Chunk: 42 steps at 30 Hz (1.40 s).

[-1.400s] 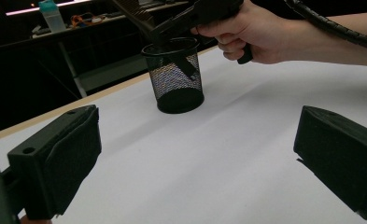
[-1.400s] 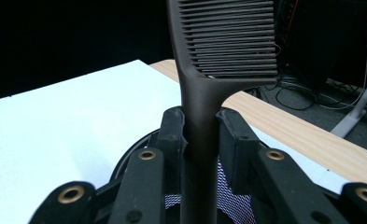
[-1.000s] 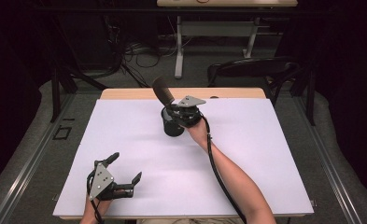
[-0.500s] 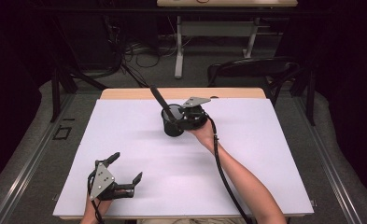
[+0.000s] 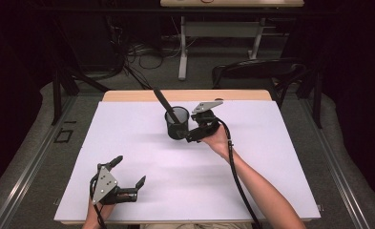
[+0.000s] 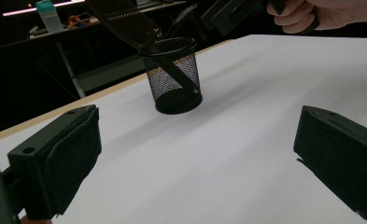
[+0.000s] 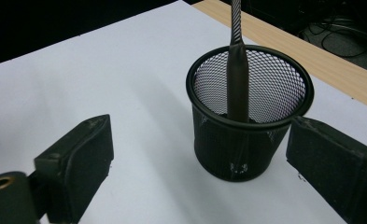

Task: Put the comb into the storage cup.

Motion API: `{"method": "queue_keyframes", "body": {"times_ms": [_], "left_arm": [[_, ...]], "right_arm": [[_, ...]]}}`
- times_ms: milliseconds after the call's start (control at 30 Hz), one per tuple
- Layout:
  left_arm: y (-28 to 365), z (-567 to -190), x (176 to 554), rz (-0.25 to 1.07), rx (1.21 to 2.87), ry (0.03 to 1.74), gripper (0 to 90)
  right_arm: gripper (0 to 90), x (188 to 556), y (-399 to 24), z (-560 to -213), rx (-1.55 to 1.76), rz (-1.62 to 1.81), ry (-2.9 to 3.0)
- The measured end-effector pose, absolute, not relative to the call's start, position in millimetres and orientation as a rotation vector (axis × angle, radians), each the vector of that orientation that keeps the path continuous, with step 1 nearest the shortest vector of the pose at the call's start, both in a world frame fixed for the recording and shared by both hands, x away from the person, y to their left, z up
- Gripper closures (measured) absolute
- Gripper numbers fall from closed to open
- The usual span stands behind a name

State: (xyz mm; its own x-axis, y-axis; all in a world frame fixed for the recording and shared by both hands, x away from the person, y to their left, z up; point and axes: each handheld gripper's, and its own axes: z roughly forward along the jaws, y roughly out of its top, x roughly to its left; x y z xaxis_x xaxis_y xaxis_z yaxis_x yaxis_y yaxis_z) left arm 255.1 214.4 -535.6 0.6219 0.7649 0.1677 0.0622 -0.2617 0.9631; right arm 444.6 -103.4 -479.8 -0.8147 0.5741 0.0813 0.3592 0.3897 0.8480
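The left gripper (image 5: 128, 183) rested wide open and empty at the near-left of the table (image 5: 280, 157). Mid-table stood the light, stiff mesh cup (image 5: 177, 123); a slim black tool (image 5: 166, 105) leaned inside, best gripped at its upper shaft. The right gripper (image 5: 191, 138), its jaws just opened, held nothing.

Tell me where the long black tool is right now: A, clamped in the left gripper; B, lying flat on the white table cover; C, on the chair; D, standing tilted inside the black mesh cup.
D: the long black tool leans inside the mesh cup, its top sticking out over the rim.
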Motion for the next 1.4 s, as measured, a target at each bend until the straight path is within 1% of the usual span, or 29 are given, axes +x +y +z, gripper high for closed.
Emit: {"method": "queue_keyframes", "body": {"times_ms": [233, 733, 1400], "left_arm": [[214.0, -535.7, 255.8, 0.780, 1.724, 0.682, 0.8], [213.2, -536.4, 256.4, 0.780, 1.730, 0.686, 0.8], [213.5, -536.5, 257.0, 0.775, 1.727, 0.682, 0.8]], "right_arm": [[3.4, 433.5, -118.6, -476.3, 0.823, 1.402, 2.443], [1.8, 413.7, -153.7, -480.8, 0.843, 1.419, 2.448], [0.0, 388.7, -190.8, -491.5, 0.908, 1.360, 2.449]]}}
